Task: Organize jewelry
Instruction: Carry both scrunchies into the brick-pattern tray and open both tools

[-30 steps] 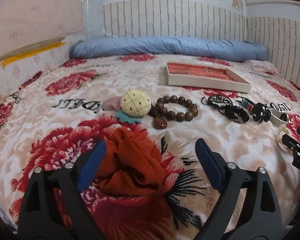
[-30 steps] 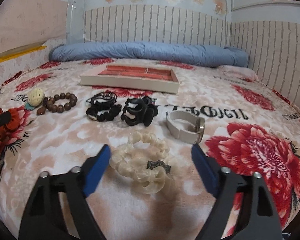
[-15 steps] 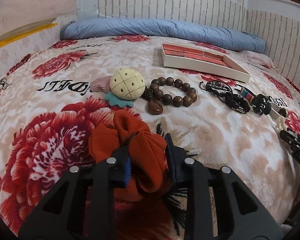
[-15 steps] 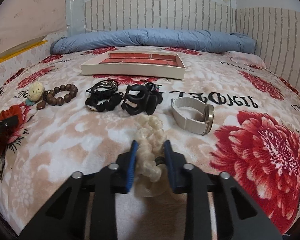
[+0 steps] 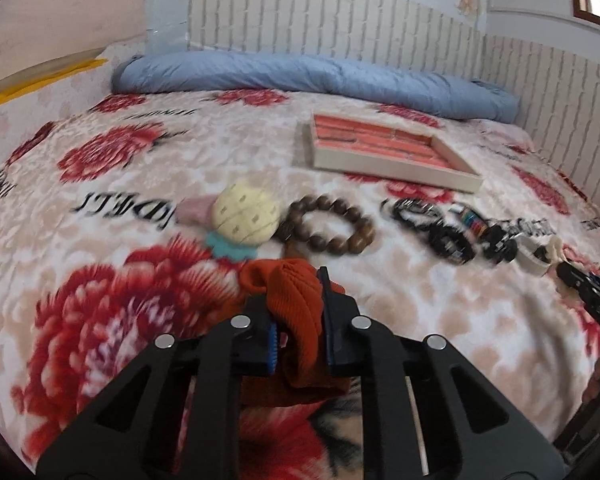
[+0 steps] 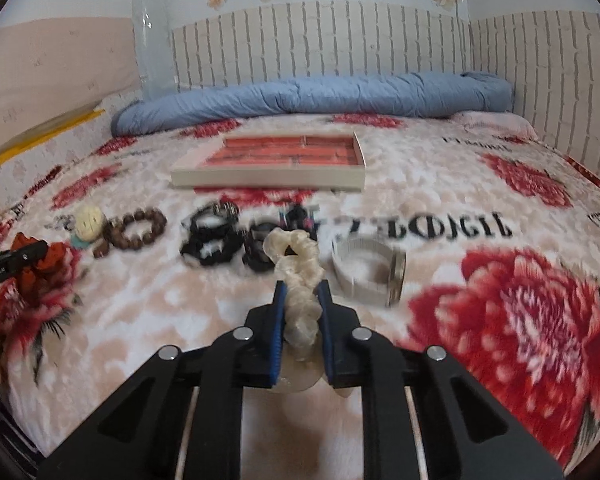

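while the tray with red-lined compartments sits on the floral blanket holding no jewelry, the left gripper, its jaws closing, pinches the orange scrunchie and the right gripper, also closing, pinches the translucent scrunchie, both nearer the camera than the tray.

Home bedroom, bed under floral blanket (rolled blue duvet behind)
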Demonstrator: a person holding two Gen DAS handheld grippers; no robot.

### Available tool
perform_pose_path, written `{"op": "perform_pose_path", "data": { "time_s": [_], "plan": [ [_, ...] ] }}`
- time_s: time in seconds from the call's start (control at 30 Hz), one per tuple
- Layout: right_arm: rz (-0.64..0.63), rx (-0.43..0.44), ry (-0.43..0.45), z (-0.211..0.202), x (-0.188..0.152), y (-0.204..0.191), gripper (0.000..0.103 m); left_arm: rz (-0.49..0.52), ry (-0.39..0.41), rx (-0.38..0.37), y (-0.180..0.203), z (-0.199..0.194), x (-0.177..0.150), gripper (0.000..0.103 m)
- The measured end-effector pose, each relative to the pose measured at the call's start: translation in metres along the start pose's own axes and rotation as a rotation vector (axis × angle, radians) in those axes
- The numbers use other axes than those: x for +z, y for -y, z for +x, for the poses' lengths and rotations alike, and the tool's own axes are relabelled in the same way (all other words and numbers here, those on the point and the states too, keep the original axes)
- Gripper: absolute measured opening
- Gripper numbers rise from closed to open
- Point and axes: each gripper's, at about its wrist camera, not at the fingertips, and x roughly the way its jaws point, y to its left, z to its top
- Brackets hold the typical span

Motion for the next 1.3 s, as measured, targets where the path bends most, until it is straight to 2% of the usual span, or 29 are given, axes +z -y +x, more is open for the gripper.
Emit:
{"op": "perform_pose_path", "data": {
  "time_s": [0.1, 0.27, 0.33, 0.47, 0.6, 0.77, 0.93, 1.17, 1.3],
  "plan": [
    [0.008, 0.032, 0.02, 0.007, 0.027, 0.004, 0.016, 0.025, 0.025, -0.047, 0.013, 0.004, 0.034, 0.015],
    [-0.009, 0.053, 0.052, 0.045, 0.096, 0.01, 0.016, 0.064, 0.082, -0.112, 0.04, 0.03, 0.104, 0.015],
    [-0.023, 0.06, 0.051, 0.073, 0.125, 0.012, 0.016, 0.068, 0.085, -0.132, 0.054, 0.053, 0.14, 0.015],
    [0.011, 0.078, -0.022, 0.147, 0.176, 0.026, 0.016, 0.091, 0.042, -0.177, 0.083, 0.114, 0.198, 0.015],
    [0.019, 0.029, -0.097, 0.232, 0.21, 0.039, 0.016, 0.112, -0.055, -0.199, 0.11, 0.202, 0.24, 0.015],
    [0.061, -0.003, -0.217, 0.324, 0.221, 0.058, 0.016, 0.104, -0.185, -0.163, 0.118, 0.305, 0.257, 0.015],
    [0.026, -0.029, -0.277, 0.374, 0.223, 0.066, 0.016, 0.11, -0.258, -0.133, 0.116, 0.364, 0.262, 0.015],
    [0.01, -0.059, -0.376, 0.412, 0.224, 0.07, 0.016, 0.119, -0.298, -0.086, 0.118, 0.409, 0.267, 0.015],
    [0.017, -0.056, -0.41, 0.422, 0.222, 0.073, 0.016, 0.075, -0.34, -0.114, 0.116, 0.42, 0.271, 0.018]
  ]
}}
